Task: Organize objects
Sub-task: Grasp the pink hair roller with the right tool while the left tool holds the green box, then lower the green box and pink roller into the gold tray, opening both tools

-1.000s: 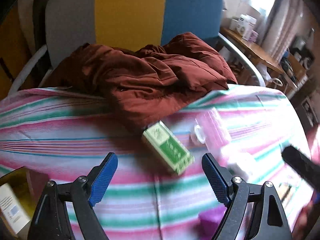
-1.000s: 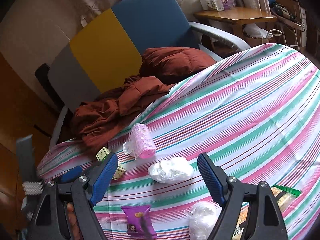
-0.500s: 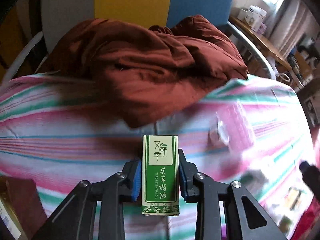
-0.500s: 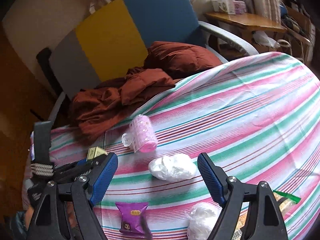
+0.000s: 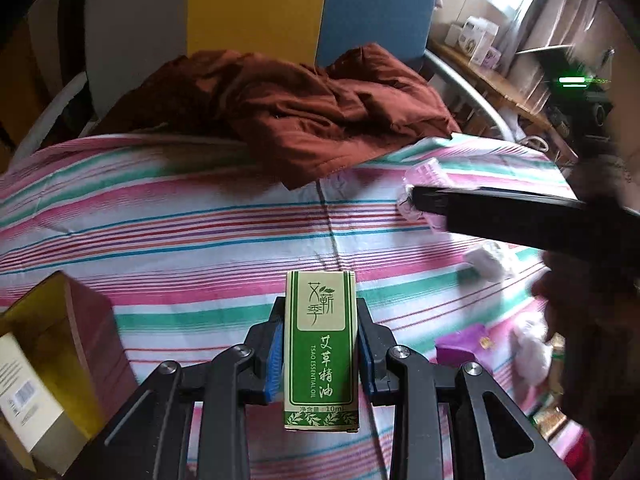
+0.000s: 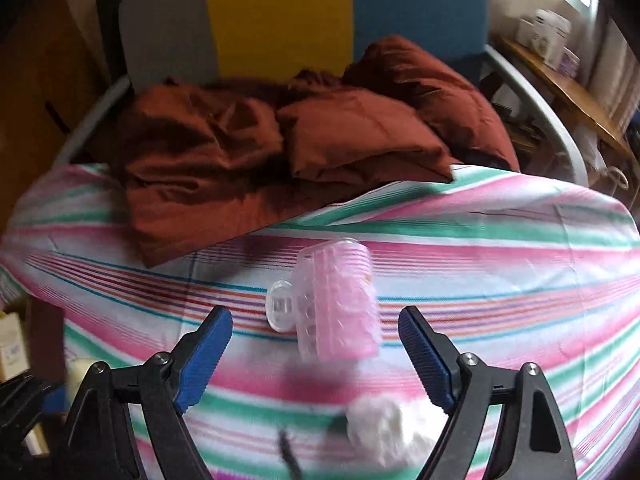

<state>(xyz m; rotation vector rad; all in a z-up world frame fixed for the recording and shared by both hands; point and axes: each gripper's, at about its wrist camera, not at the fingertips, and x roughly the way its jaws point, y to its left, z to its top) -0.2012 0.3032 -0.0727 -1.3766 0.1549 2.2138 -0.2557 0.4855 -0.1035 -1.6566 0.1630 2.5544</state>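
My left gripper (image 5: 320, 344) is shut on a green essential-oil box (image 5: 320, 356) and holds it upright above the striped tablecloth (image 5: 200, 232). My right gripper (image 6: 316, 344) is open, its fingers either side of a pink hair roller (image 6: 336, 304) that lies on the cloth just ahead. A white crumpled bag (image 6: 392, 428) lies below the roller, near the right finger. In the left wrist view the right gripper's dark body (image 5: 520, 220) crosses in from the right over the roller (image 5: 420, 184).
An open cardboard box (image 5: 52, 360) stands at the table's left edge. A brown jacket (image 5: 300, 120) hangs from the chair onto the far edge. A purple packet (image 5: 460, 348) and white bags (image 5: 488, 260) lie on the right. A wooden side table (image 6: 568, 88) stands far right.
My left gripper has closed on the green box and lifted it, drawing back toward the cardboard box. My right gripper has moved forward and left to the pink roller.
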